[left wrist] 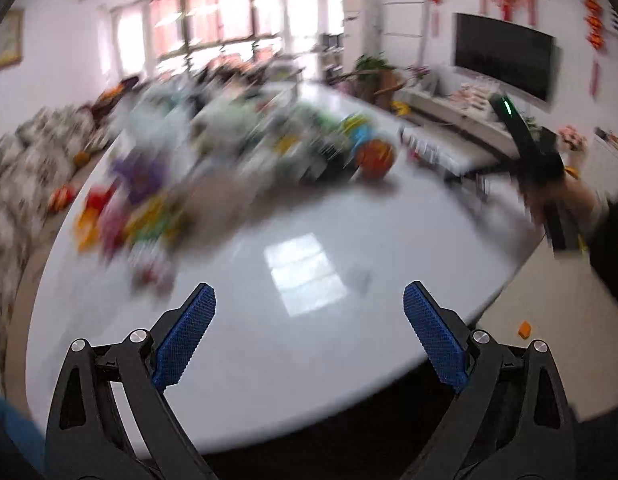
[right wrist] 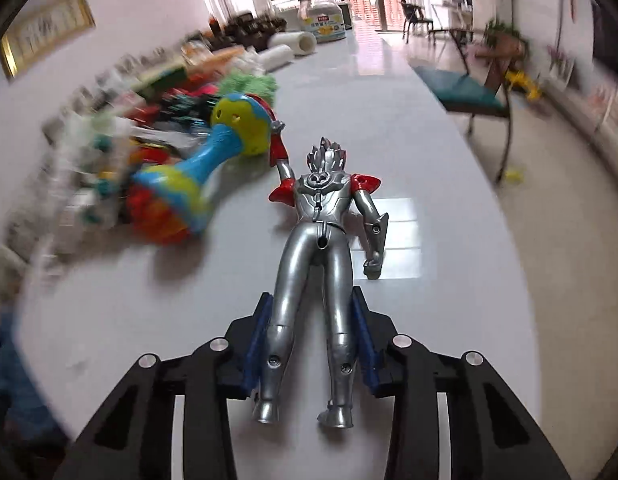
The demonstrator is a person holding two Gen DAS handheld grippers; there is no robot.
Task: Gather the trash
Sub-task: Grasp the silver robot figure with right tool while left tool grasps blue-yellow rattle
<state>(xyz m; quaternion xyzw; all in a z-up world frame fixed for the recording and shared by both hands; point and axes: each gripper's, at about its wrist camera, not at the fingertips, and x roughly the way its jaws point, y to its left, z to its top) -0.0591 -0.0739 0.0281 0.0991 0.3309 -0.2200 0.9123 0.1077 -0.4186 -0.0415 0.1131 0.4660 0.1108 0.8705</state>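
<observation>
- The right tool (right wrist: pixel 313 344) grips the silver toy figure (right wrist: pixel 327 216) by its legs, above the white counter (right wrist: pixel 449 240);
- the left tool (left wrist: pixel 309 324) is wide apart, holding nothing;
- a blurred heap of toys (left wrist: pixel 181 168) lies on the counter's left side.

Bare white table (left wrist: pixel 329 344) lies open ahead of the left gripper (left wrist: pixel 309 316). Farther back, a blurred toy heap (left wrist: pixel 197 168) blocks the way. Beside the silver figure (right wrist: pixel 321 248), a rattle (right wrist: pixel 205 160) crowds the left; its right stays free.
</observation>
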